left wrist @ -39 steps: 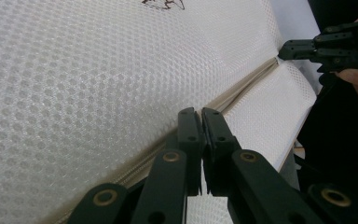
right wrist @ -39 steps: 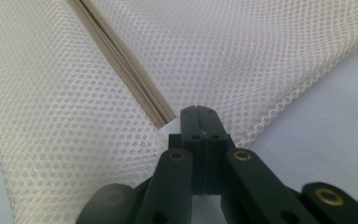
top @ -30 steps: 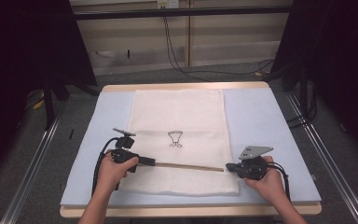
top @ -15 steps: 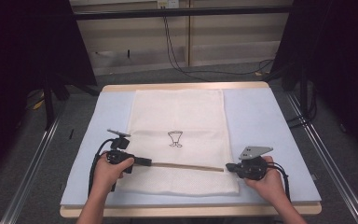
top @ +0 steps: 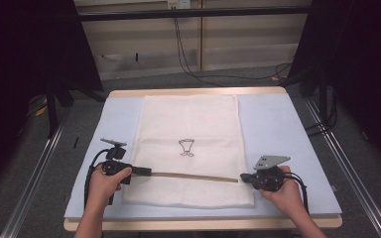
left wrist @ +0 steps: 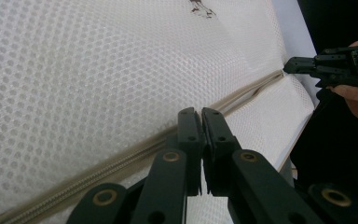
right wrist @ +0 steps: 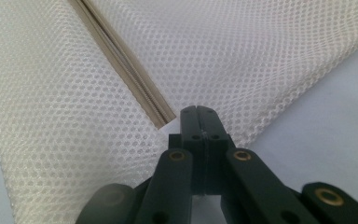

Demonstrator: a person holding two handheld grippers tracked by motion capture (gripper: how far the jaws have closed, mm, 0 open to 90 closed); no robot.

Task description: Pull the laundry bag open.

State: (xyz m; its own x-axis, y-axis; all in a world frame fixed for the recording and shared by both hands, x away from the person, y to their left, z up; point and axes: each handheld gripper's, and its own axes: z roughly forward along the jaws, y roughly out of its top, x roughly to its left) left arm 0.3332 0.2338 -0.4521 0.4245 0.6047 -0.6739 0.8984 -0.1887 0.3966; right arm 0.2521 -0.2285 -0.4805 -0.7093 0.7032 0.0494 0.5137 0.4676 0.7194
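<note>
both grippers, left [top: 146, 172] and right [top: 244, 177], closed at zipper [top: 193, 175] ends.

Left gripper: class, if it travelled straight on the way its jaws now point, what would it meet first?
The left gripper points along the beige zipper across the white mesh bag, so it would probably slide over those first. Farther along that line sits the right gripper, though depth is hard to judge.
</note>
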